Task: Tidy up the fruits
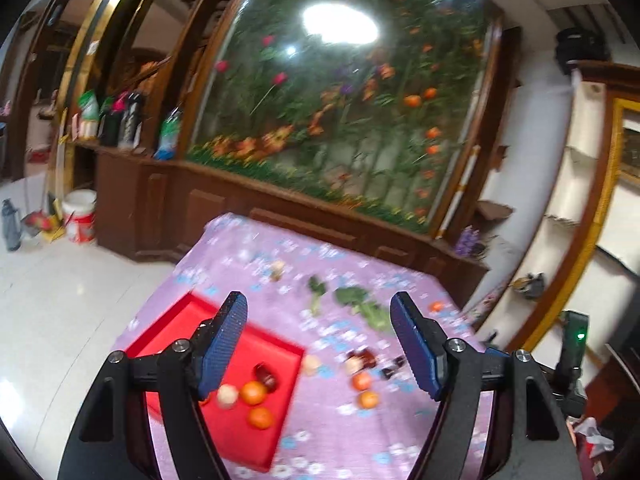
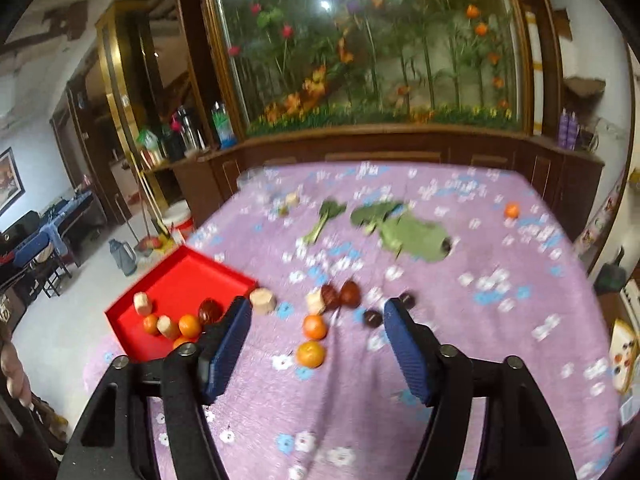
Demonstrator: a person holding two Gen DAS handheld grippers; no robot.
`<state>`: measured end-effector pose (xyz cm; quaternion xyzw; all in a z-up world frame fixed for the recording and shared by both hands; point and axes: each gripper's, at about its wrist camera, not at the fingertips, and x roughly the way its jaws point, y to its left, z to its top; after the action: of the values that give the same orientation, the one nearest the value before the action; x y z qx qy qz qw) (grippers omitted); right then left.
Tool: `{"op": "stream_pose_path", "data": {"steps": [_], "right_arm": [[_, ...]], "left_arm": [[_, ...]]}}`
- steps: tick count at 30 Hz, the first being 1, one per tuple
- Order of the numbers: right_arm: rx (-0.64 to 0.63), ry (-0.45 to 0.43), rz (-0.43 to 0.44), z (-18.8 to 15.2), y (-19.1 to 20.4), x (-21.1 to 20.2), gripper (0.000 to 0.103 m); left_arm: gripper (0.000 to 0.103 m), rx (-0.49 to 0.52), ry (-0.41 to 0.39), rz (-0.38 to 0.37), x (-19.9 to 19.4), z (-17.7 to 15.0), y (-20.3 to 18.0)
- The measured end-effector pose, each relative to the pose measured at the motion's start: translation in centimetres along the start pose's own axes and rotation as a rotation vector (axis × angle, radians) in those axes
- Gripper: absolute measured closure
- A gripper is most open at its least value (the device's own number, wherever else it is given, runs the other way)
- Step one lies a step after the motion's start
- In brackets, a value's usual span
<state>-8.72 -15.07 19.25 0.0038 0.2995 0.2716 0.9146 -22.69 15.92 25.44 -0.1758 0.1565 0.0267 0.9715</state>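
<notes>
A red tray (image 2: 176, 276) sits at the table's left edge and holds several fruits: oranges (image 2: 189, 325), pale pieces (image 2: 141, 303) and a dark red fruit (image 2: 210, 311). In the left wrist view the red tray (image 1: 256, 346) lies below the left finger. Loose on the purple cloth lie two oranges (image 2: 310, 354), pale chunks (image 2: 263, 301), dark red fruits (image 2: 348, 293) and small dark ones (image 2: 371, 317). One orange (image 2: 511, 210) lies far right. My left gripper (image 1: 318, 346) is open and empty above the table. My right gripper (image 2: 316, 348) is open and empty too.
Leafy greens (image 2: 416, 234) and a stalk (image 2: 320, 220) lie mid-table on the flowered purple cloth (image 2: 480, 320). A wooden cabinet (image 2: 400, 152) with a flower display stands behind. White floor, a bucket (image 1: 80, 216) and a bottle (image 2: 123, 256) are to the left.
</notes>
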Motion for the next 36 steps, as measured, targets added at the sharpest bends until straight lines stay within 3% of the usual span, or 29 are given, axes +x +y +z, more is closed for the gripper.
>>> {"op": "stream_pose_path", "data": {"steps": [4,8,9,13,15,18,22,27,35,36], "right_arm": [[0.036,-0.078,-0.004,2.8,-1.7,-4.3,0.020],[0.216,-0.045,0.201,6.2,-3.7,-7.6,0.020],[0.224,-0.036,0.217,7.0,-3.8,-8.2,0.020],[0.209,-0.085,0.169,11.1,-4.0,-12.7,0.020],[0.184,-0.153,0.100,13.5,-4.1,-15.8,0.020],[0.144,-0.202,0.018,16.3,-4.2,-19.4,0.012],[0.115,-0.229,-0.120,16.7,-4.6,-22.4,0.009],[0.103,-0.127,-0.151,12.1,-5.6,-18.8,0.009],[0.104,0.135,-0.065,2.0,-7.5,-2.9,0.011],[0.102,0.159,-0.056,1.1,-7.6,-1.0,0.015]], "left_arm": [[0.030,0.047,-0.087,-0.103,-4.9,3.7,-3.0],[0.029,0.086,-0.117,-0.149,-8.2,6.8,-5.1],[0.029,0.099,-0.125,-0.148,-8.9,7.5,-5.5],[0.026,0.141,-0.127,-0.136,-11.6,10.2,-6.5],[0.020,0.142,-0.142,-0.113,-12.8,11.2,-6.4],[0.015,0.179,-0.174,-0.053,-14.0,12.6,-6.7],[0.011,0.189,-0.173,-0.056,-13.3,12.7,-6.6],[0.009,0.133,-0.077,-0.139,-6.3,10.1,-5.9],[0.010,0.042,0.284,-0.156,9.6,-1.3,-4.1],[0.017,0.036,0.319,-0.154,11.1,-2.7,-3.8]]}}
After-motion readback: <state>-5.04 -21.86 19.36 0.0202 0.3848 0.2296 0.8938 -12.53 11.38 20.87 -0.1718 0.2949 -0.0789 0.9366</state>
